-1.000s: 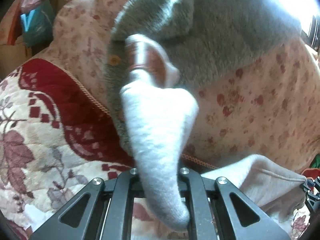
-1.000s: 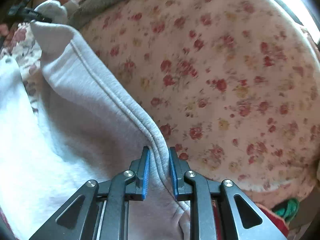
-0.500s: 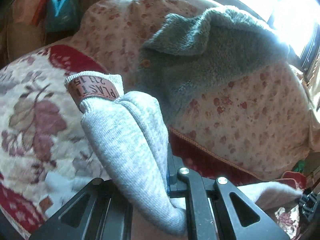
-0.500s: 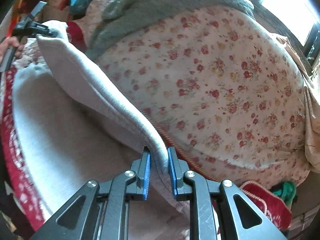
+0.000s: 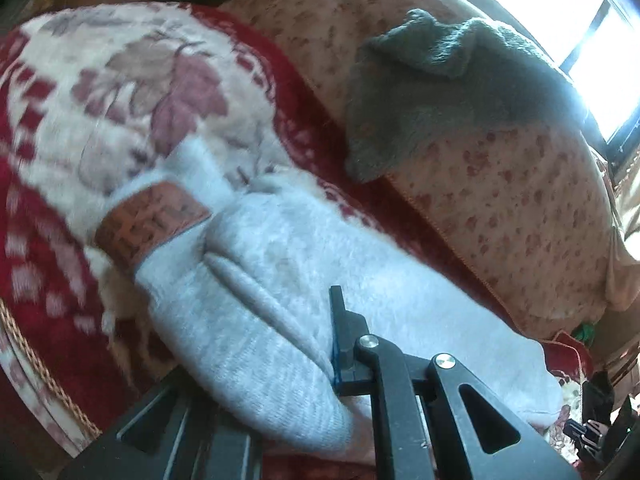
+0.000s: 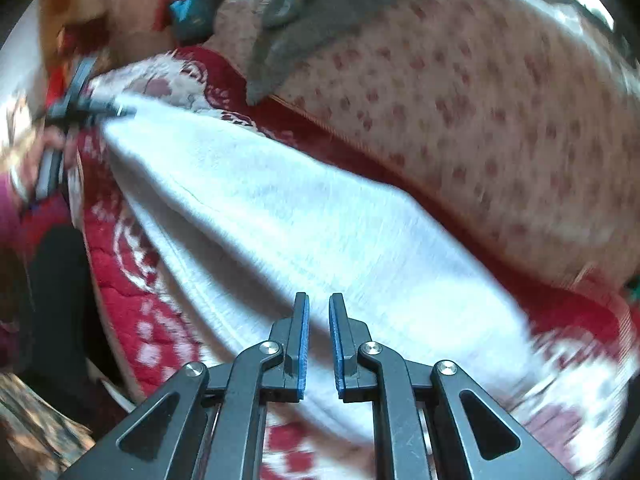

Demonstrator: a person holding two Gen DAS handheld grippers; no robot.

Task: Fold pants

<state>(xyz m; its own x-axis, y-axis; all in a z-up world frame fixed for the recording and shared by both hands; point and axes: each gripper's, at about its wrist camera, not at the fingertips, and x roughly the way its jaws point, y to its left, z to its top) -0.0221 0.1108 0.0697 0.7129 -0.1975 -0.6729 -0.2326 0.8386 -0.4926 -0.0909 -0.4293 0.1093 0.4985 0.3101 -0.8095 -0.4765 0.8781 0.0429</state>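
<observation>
the pale grey pants (image 6: 280,216) stretch lengthwise between the left gripper (image 5: 320,344) and right gripper (image 6: 319,336), both pinching them.

Right wrist view, as I see it:
- My right gripper (image 6: 319,340): jaws drawn close, blue pads facing, pale cloth showing in the narrow gap; pinch not clear.
- Pants (image 6: 280,220): light grey, stretched from my near jaws to far left.
- My left gripper (image 6: 86,110): blurred, at the pants' far end.
- Red patterned blanket (image 6: 132,312) underneath.
- Floral cushion (image 6: 480,120) behind.
- Grey fleece (image 6: 320,12) draped over the cushion.
</observation>
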